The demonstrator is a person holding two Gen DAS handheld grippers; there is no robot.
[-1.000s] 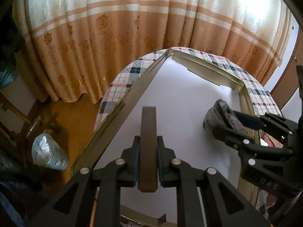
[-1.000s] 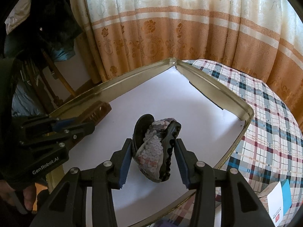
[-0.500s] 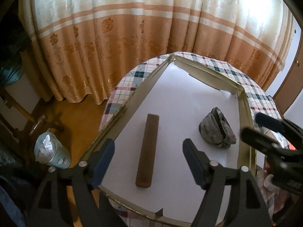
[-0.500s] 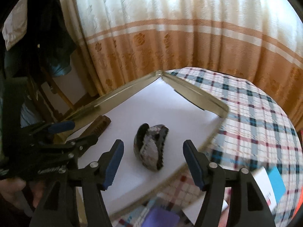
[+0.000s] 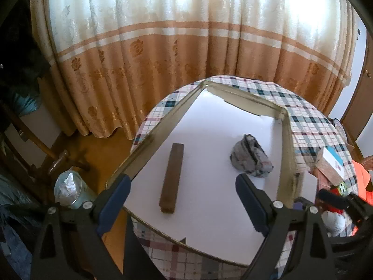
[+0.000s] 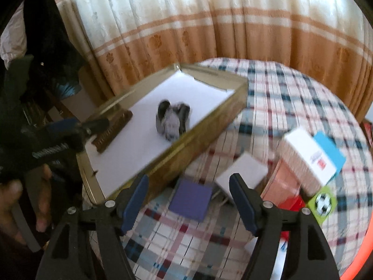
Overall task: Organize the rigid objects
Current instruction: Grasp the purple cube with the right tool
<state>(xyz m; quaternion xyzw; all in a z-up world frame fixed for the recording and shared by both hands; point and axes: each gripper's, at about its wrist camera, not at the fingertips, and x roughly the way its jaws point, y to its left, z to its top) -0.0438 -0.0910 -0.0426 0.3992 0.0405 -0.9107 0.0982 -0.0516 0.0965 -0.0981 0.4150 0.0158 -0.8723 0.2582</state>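
My left gripper has just been opening and its jaws now stand wide, with nothing pinched; the comb lies flat on the tray's white floor, seen between the pads but untouched. My right gripper has also just been opening and is spread and empty, over the checked cloth outside the tray's near wall. The hair clip sits in the tray, well beyond those fingers, apart from the comb. Below the right jaws lie a purple square and a white block; 1 white-and-blue box stands to the right. Much of the tray floor is bare.
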